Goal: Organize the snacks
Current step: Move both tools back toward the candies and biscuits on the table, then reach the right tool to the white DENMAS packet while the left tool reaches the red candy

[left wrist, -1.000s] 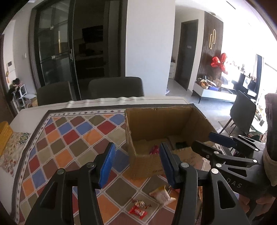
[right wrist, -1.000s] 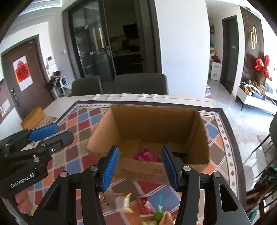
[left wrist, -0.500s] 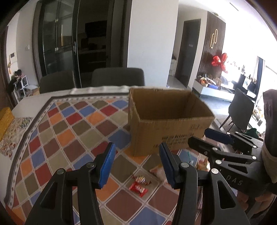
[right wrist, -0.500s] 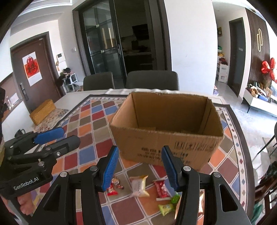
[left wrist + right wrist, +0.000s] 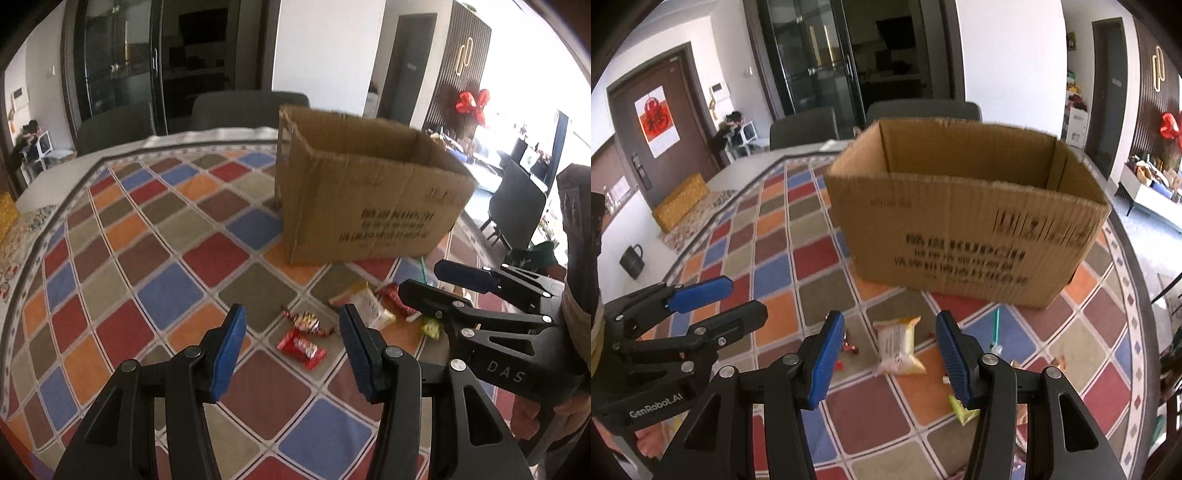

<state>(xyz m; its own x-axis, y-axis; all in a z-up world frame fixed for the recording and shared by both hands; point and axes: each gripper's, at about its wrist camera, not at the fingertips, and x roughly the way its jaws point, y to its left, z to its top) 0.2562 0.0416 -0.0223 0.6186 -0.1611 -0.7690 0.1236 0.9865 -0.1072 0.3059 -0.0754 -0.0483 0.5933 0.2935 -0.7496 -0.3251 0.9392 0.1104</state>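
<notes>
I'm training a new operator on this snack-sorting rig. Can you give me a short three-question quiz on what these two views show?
1. True or false: the left gripper holds a snack.
2. Which snack lies framed between the right gripper fingers: A) white packet, B) red wrapper, C) green stick?
3. Where do the loose snacks lie relative to the cardboard box?

Key
1. False; both grippers are open and empty.
2. A, the white packet.
3. On the tablecloth, in front of the box.

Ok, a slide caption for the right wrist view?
Open right gripper above a cream snack packet, cardboard box beyond.
</notes>
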